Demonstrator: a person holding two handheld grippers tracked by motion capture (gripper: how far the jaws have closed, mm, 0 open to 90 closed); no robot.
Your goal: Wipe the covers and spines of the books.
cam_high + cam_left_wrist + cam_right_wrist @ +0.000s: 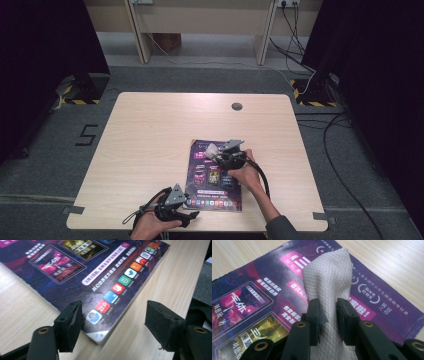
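Light: your table (150, 130) is evenly lit; dark curtains flank it.
Glare: faint sheen on the book (105, 272).
Focus: your close jaws blur.

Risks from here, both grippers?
1. The right gripper pinches the cloth over the booklet; wiping may drag the booklet, since nothing pins it.
2. The left gripper is open, straddling the booklet's near corner; closing there may bend the corner or slip off.
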